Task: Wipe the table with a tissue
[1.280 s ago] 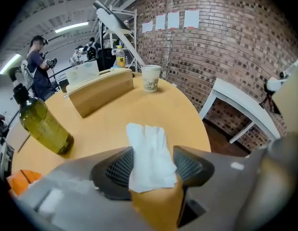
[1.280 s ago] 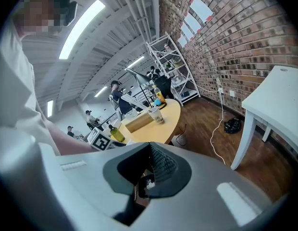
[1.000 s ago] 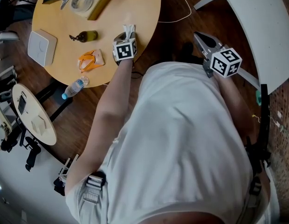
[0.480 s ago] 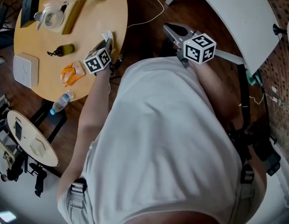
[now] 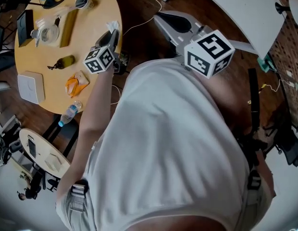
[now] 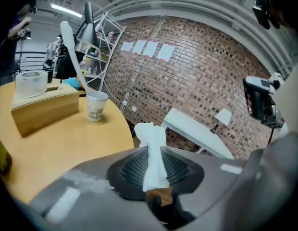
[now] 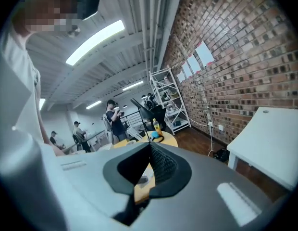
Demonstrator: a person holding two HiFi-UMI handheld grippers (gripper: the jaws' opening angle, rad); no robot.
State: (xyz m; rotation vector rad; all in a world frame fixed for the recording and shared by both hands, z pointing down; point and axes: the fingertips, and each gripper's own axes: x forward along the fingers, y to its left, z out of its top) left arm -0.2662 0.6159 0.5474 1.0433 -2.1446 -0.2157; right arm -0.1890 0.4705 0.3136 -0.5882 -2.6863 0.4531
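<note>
A white tissue (image 6: 153,158) stands up between the jaws of my left gripper (image 6: 152,150), which have just been closing and are shut on it. From the head view, that left gripper (image 5: 109,34) hangs over the right edge of the round wooden table (image 5: 93,57), and the tissue (image 5: 112,26) pokes out past its tips. My right gripper (image 5: 161,19) is raised off the table, over the dark floor, its tips together. Seen from the right gripper view, my right gripper (image 7: 150,146) holds nothing.
On the table are a wooden tissue box (image 5: 67,20), a paper cup (image 5: 82,2), a dark bottle (image 5: 62,62), an orange packet (image 5: 74,84), a white box (image 5: 31,87) and a water bottle (image 5: 69,113). A white table (image 5: 235,13) stands to the right.
Both grippers have risen. The left one lifted the tissue off the table top and swung towards the table's right edge. The right one came up close to the head camera.
</note>
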